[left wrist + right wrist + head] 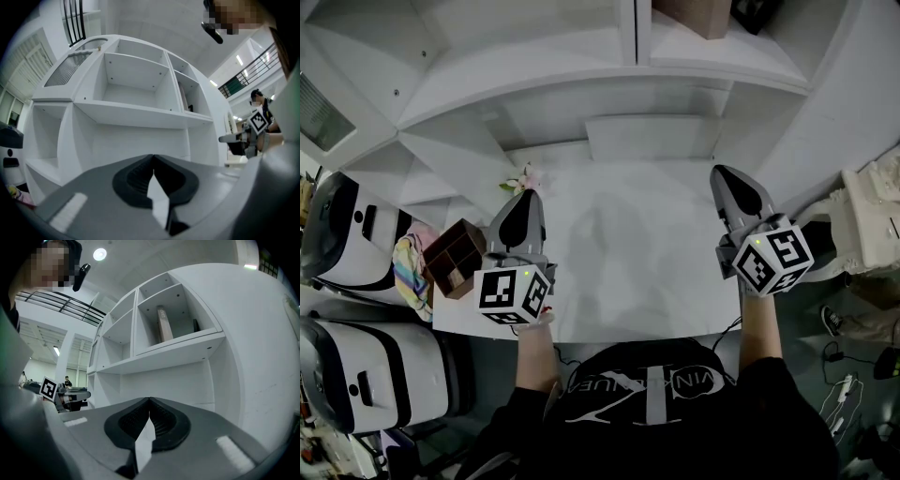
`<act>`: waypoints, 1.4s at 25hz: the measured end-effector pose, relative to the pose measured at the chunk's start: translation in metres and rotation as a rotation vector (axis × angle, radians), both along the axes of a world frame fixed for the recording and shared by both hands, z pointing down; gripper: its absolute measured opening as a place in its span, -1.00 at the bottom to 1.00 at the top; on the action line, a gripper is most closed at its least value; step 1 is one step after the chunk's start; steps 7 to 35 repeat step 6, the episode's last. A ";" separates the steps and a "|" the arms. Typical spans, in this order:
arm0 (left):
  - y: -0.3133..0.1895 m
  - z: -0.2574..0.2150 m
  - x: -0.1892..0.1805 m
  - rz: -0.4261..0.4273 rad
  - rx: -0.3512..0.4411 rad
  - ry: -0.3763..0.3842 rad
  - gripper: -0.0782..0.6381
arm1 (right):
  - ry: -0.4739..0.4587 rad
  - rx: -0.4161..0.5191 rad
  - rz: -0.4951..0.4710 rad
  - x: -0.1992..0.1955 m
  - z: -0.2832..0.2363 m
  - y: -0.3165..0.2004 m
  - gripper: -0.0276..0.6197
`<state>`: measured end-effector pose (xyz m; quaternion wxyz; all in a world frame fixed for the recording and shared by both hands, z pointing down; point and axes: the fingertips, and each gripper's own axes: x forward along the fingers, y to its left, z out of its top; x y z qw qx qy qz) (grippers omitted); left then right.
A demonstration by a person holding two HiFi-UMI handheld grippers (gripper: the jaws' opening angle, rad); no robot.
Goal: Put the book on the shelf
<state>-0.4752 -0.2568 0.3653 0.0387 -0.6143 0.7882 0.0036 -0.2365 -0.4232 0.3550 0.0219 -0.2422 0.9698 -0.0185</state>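
Observation:
A brown book (698,14) stands in the upper right compartment of the white shelf unit (534,66); in the right gripper view the book (162,324) leans upright there, with a dark object (196,325) beside it. My left gripper (523,199) hovers over the left side of the white desk surface (628,244), its jaws shut and empty, pointing at the shelf (136,112). My right gripper (727,173) is over the desk's right side, also shut with nothing in it. The two grippers are well apart, both below the book's compartment.
A brown wooden divider box (455,258) sits at the desk's left edge, with a small flower (520,180) behind it. A low white riser (652,136) lies at the back of the desk. White machines (347,234) and a colourful cloth (412,272) stand at the left.

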 end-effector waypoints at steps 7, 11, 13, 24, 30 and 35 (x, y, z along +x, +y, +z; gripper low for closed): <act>0.001 0.002 -0.003 -0.004 -0.002 0.004 -0.78 | 0.003 -0.013 0.001 -0.003 0.005 -0.001 -0.89; 0.001 0.002 -0.003 -0.004 -0.002 0.004 -0.78 | 0.003 -0.013 0.001 -0.003 0.005 -0.001 -0.89; 0.001 0.002 -0.003 -0.004 -0.002 0.004 -0.78 | 0.003 -0.013 0.001 -0.003 0.005 -0.001 -0.89; 0.001 0.002 -0.003 -0.004 -0.002 0.004 -0.78 | 0.003 -0.013 0.001 -0.003 0.005 -0.001 -0.89; 0.001 0.002 -0.003 -0.004 -0.002 0.004 -0.78 | 0.003 -0.013 0.001 -0.003 0.005 -0.001 -0.89; 0.001 0.002 -0.003 -0.004 -0.002 0.004 -0.78 | 0.003 -0.013 0.001 -0.003 0.005 -0.001 -0.89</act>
